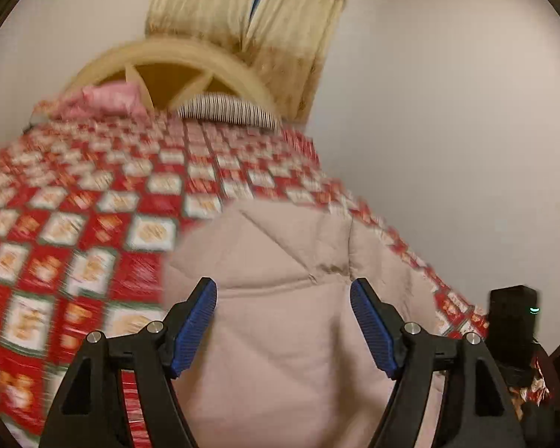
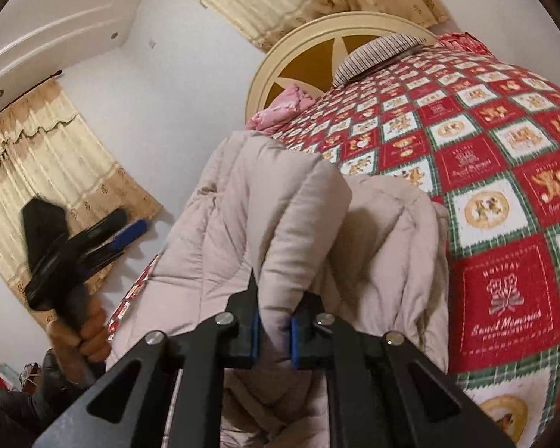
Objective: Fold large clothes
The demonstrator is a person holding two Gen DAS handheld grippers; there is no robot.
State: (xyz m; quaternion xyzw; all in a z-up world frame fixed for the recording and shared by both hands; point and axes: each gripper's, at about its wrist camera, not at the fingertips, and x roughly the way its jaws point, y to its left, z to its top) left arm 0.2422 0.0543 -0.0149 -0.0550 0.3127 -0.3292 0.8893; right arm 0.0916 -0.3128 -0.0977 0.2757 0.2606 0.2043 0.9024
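Left gripper (image 1: 283, 291): blue pads spread wide, nothing between them, held above the padded coat (image 1: 287, 317); no contact that I can make out, though this view is motion-blurred. From the right wrist view the same tool (image 2: 119, 233) sits out past the coat's left edge, in front of a curtain (image 2: 48, 164), gripped by a bare hand (image 2: 89, 332).

Right gripper (image 2: 274, 330): pads drawn in tight on a thick fold of the coat (image 2: 280, 205), cloth bunched between them and raised into a ridge.

Coat: pale beige, quilted, puffy. It lies on the red-and-white checked bedspread (image 2: 496, 194), along the bed edge nearest the white wall (image 1: 448, 119). One part is doubled over, and a second rounded lobe lies just beside the ridge on the bedspread side.

Room: the bedspread runs open and flat from the coat up to a striped pillow (image 2: 377, 52) and a pink bundle (image 2: 283, 106) at the round headboard (image 2: 298, 52).
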